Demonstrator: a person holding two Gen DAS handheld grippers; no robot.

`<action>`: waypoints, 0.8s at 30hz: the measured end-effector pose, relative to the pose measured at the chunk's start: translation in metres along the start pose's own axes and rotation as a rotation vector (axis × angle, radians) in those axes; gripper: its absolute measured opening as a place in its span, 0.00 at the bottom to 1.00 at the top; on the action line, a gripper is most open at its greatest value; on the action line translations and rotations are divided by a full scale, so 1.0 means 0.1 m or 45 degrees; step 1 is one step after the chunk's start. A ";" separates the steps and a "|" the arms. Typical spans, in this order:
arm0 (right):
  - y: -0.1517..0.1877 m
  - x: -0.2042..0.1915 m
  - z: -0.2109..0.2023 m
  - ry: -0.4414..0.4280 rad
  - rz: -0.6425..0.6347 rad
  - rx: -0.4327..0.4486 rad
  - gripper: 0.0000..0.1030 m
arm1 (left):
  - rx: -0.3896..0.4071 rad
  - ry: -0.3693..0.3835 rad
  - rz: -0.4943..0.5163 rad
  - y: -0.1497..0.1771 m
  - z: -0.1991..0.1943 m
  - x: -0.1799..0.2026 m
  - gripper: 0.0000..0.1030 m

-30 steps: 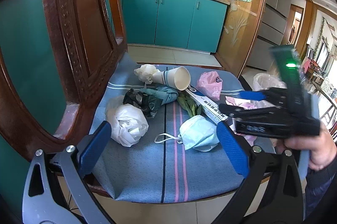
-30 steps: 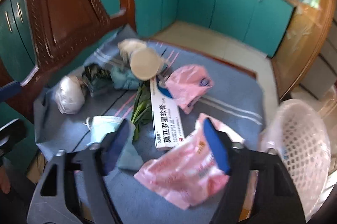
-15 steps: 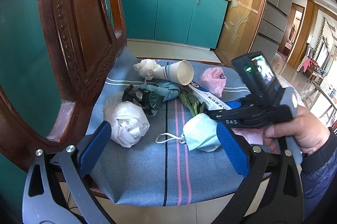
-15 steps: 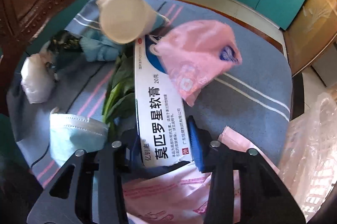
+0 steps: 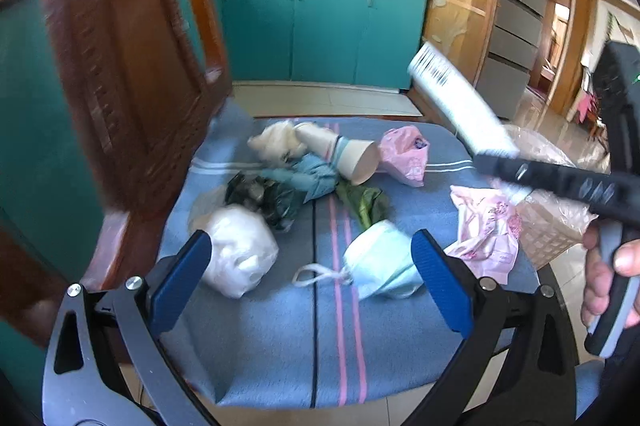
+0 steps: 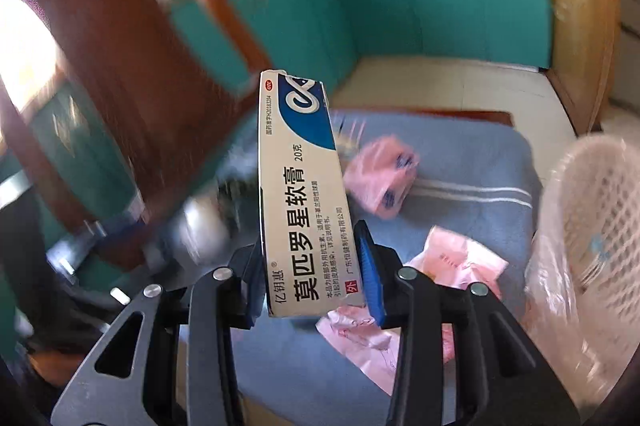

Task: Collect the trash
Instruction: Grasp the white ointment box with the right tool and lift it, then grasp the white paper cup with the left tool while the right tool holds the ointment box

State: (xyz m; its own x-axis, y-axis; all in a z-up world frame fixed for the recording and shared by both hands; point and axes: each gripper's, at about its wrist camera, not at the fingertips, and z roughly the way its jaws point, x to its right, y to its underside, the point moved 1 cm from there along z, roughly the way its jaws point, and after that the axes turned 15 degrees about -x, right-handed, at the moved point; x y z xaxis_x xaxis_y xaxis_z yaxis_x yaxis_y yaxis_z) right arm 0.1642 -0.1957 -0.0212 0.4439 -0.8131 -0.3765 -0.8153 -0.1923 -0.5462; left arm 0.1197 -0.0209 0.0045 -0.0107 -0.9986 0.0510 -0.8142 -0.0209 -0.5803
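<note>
Left wrist view first: left gripper (image 5: 308, 262) spread wide, gripping nothing, poised low over the near edge of the striped blue cushion (image 5: 280, 338). From left to right on it: white crumpled bag (image 5: 238, 250), dark wrapper (image 5: 260, 195), teal cloth (image 5: 316, 175), paper cup (image 5: 348, 155) on its side, green leaves (image 5: 366, 201), face mask (image 5: 380, 262), small pink bag (image 5: 402, 153), flat pink wrapper (image 5: 486, 232).

Right wrist view next: right gripper (image 6: 310, 262) clamped on the lower end of the ointment box (image 6: 302, 193), lifted well clear of the cushion, long axis pointing away from the camera. Lined white basket (image 6: 588, 238) just beside the cushion's right edge — likely the drop point.

To finish this carry well:
- Keep the squeeze firm but light (thin card, likely to crush or pivot when pinched near one end).
- Swing right, bring the box's far end over the basket rim, tip it down, then release.
- Keep clear of the loose liner plastic.
- Leave the left gripper where it is, lined up near the mask.

Hard to judge:
- Heavy motion blur across the right view's left half — chair back (image 6: 132, 73) and trash smeared.
- Basket cut off at the frame edge; contents not visible.
- Box hides the cushion's middle.
- Impossible to tell whether the box is empty.
</note>
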 end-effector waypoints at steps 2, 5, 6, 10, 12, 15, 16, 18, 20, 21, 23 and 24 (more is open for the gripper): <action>-0.05 0.13 -0.07 -0.019 0.088 0.067 0.39 | -0.024 0.033 0.049 -0.13 0.09 0.08 0.97; -0.07 0.22 -0.13 0.011 0.110 0.133 0.39 | -0.038 0.027 0.095 -0.37 0.26 0.15 0.97; -0.06 0.24 -0.12 0.021 0.114 0.136 0.39 | -0.056 0.037 0.130 -0.47 0.33 0.17 0.97; -0.10 0.30 -0.14 -0.001 0.152 0.145 0.39 | -0.151 0.100 0.341 -0.87 0.67 0.25 0.96; -0.11 0.30 -0.13 -0.014 0.159 0.139 0.39 | -0.239 0.073 0.444 -0.98 0.87 0.27 0.96; -0.14 0.35 -0.10 -0.024 0.170 0.135 0.39 | -0.306 0.067 0.548 -1.08 1.10 0.27 0.93; -0.14 0.37 -0.10 -0.031 0.173 0.128 0.39 | -0.316 0.075 0.558 -1.08 1.14 0.26 0.87; -0.12 0.37 -0.10 -0.033 0.180 0.124 0.39 | -0.340 0.074 0.558 -1.15 1.23 0.21 0.85; -0.13 0.38 -0.09 -0.043 0.180 0.120 0.39 | -0.354 0.104 0.537 -1.20 1.29 0.19 0.85; -0.13 0.37 -0.08 -0.043 0.178 0.120 0.39 | -0.351 0.098 0.534 -1.22 1.32 0.19 0.85; -0.14 0.37 -0.08 -0.054 0.174 0.118 0.39 | -0.355 0.093 0.513 -1.27 1.38 0.16 0.85; -0.15 0.38 -0.08 -0.054 0.174 0.118 0.39 | -0.372 0.112 0.500 -1.29 1.43 0.15 0.85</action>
State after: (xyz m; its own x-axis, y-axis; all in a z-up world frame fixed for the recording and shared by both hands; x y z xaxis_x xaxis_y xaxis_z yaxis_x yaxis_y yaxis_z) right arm 0.1901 -0.2286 -0.0215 0.3484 -0.8040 -0.4820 -0.8322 -0.0286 -0.5538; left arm 0.3072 -0.0402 -0.0362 -0.3882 -0.9202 -0.0500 -0.8672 0.3831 -0.3183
